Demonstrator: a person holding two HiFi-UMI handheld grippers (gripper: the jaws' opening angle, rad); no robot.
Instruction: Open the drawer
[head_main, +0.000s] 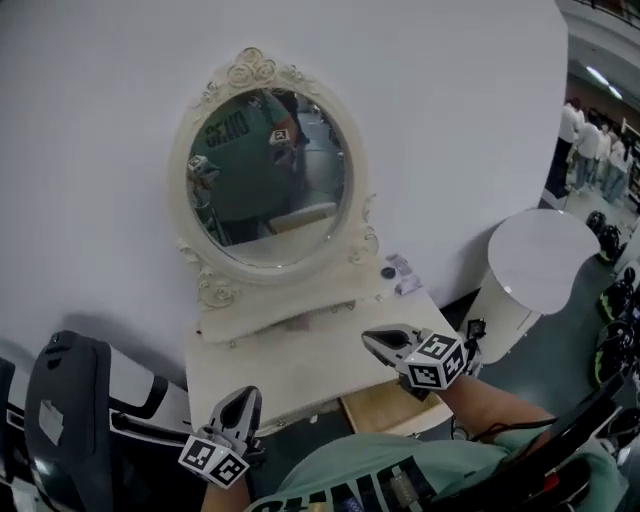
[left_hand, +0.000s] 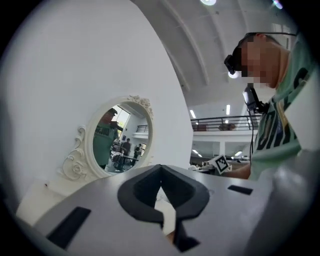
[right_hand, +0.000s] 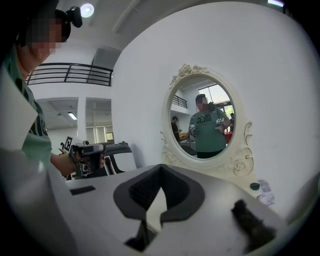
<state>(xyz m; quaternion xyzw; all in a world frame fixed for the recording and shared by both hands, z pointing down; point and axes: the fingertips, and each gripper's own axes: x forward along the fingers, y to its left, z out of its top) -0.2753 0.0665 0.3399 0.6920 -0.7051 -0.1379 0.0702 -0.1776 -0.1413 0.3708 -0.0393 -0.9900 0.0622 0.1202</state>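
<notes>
A white dressing table (head_main: 300, 365) with an oval mirror (head_main: 268, 180) stands against a white wall. A low drawer unit (head_main: 285, 322) with small knobs sits under the mirror. A wood-coloured panel (head_main: 385, 405) shows below the table's front right edge; I cannot tell whether it is a drawer. My left gripper (head_main: 238, 402) hovers at the table's front left corner, shut and empty, with its tips meeting (left_hand: 160, 169). Over the right side of the tabletop my right gripper (head_main: 382, 342) is also shut on nothing, tips together (right_hand: 161, 167). Both point toward the mirror (right_hand: 205, 122).
A dark cap (head_main: 388, 272) and a pale packet (head_main: 405, 275) lie at the table's back right. A round white pedestal table (head_main: 545, 260) stands to the right, a dark grey chair (head_main: 65, 420) to the left. People (head_main: 590, 150) stand far off at the right.
</notes>
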